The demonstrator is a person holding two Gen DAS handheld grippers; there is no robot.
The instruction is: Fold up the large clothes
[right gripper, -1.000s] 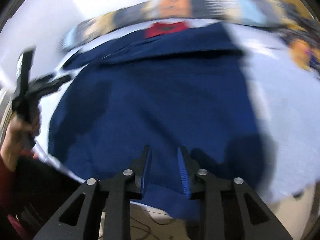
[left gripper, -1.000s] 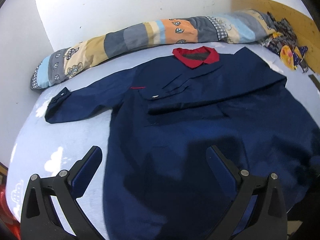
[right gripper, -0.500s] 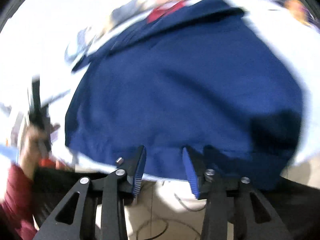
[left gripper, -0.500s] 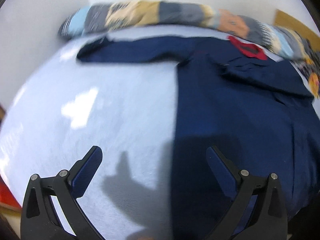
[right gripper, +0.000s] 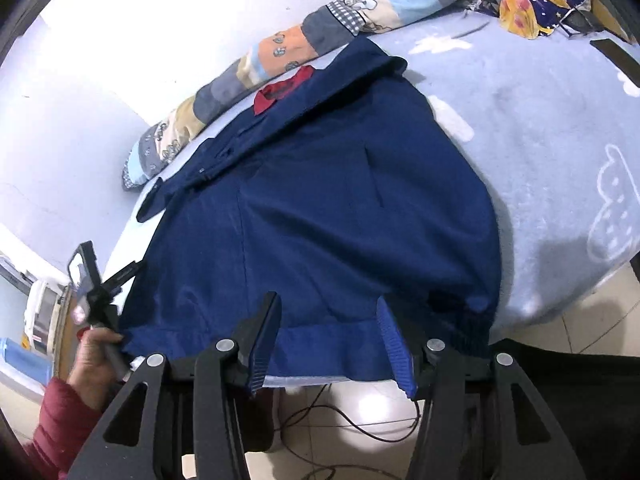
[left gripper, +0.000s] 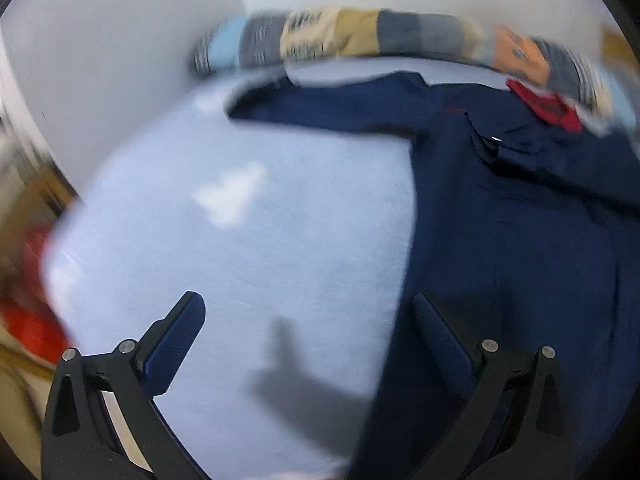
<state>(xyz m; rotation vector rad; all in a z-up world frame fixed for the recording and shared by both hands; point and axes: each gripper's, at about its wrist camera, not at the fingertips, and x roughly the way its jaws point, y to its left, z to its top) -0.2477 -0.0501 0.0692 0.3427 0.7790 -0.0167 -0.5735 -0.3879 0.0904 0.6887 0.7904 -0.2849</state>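
A navy jacket (right gripper: 320, 200) with a red collar (right gripper: 282, 90) lies flat on the light blue bed sheet (right gripper: 560, 128), its right sleeve folded across the chest. Its left sleeve (left gripper: 320, 114) stretches out over the sheet (left gripper: 260, 240). My left gripper (left gripper: 310, 320) is open above bare sheet, just left of the jacket's side edge (left gripper: 500, 280). In the right wrist view a hand holds the left gripper (right gripper: 110, 262) at the jacket's left corner. My right gripper (right gripper: 330, 320) hovers at the hem (right gripper: 328, 338) by the bed's edge. Its jaws are opening; the hem shows between them, untouched by the pads.
A patchwork bolster (right gripper: 280, 52) lies along the white wall behind the collar. A heap of patterned clothes (right gripper: 532, 4) sits at the far right corner. Below the bed's edge are tiled floor and cables (right gripper: 340, 424). Something red (left gripper: 28, 320) lies off the bed's left side.
The left gripper swung left, from over the jacket's body to the bare sheet beside it. The right gripper's jaws widened and it drew back to the hem at the bed's edge.
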